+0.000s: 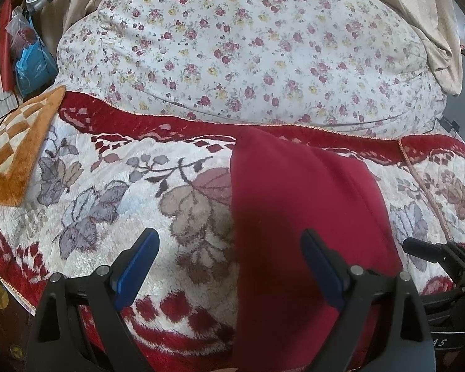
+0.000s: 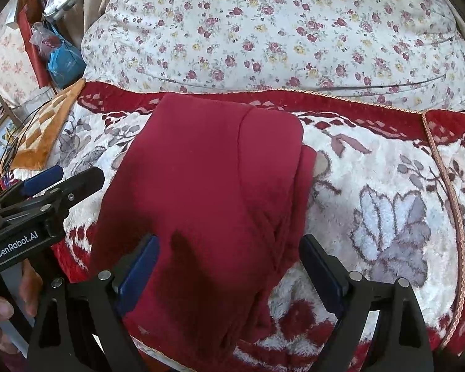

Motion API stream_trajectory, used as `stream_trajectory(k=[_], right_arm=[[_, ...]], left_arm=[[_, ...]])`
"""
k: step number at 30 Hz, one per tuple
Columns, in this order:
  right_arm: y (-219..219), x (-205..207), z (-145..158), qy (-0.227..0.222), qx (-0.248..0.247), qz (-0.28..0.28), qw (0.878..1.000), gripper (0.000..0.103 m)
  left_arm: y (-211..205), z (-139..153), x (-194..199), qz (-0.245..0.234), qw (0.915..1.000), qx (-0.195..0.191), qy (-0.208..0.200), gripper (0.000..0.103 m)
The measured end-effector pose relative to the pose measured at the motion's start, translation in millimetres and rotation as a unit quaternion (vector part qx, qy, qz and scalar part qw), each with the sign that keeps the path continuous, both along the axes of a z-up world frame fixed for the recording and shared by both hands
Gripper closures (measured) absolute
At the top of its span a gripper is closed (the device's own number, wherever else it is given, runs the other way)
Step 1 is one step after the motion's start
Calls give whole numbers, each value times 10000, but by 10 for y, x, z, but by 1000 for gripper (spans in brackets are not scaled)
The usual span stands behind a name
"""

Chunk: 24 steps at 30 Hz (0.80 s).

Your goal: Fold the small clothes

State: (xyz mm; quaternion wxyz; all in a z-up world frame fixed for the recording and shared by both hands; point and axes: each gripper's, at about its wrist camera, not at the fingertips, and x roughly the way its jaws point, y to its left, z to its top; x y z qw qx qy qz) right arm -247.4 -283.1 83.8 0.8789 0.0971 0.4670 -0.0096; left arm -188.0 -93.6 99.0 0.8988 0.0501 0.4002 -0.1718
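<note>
**Red garment laid lengthwise, both claws released above its near end**

At 6 o'clock in the right wrist view, the right gripper [image 2: 229, 266] is seen with its blue pads [image 2: 139, 272] spread wide; the red garment [image 2: 207, 192] lies beneath and between them, but no cloth is pinched. In the left wrist view the left gripper [image 1: 232, 263] is likewise released and empty, its left pad over the plush blanket [image 1: 108, 192] and its right pad over the garment [image 1: 294, 217], so that the garment's left edge runs between the pads.

The garment is spread as a long strip from 6 o'clock toward 12 o'clock, and appears already doubled along its length: a layered edge is visible at 3 o'clock in the right wrist view. At 8 o'clock there, a person's hand [image 2: 3, 310] is seen on the left tool's handle.

The step in hand is judged to be a grasp of the near end, to be carried toward the far end. It would be done best if each near corner were taken through all layers, the blanket pile being left out of the bite, and if both corners were lifted evenly so that the edges stay aligned.

Farther off, at 12 o'clock, a floral quilt [image 2: 279, 31] is heaped; at 10 o'clock an orange checked cloth [image 2: 46, 124] lies.
</note>
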Motion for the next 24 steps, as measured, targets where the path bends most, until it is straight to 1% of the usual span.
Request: stream_trajectory(k=[20, 24], right_arm=[[-19, 30, -69, 98, 8, 18, 10000, 9], [-13, 44, -90, 121, 2, 27, 9999, 9]], left_arm=[[-27, -21, 10, 7, 10000, 7, 26, 11], [-10, -72, 11, -1, 9999, -43, 94, 11]])
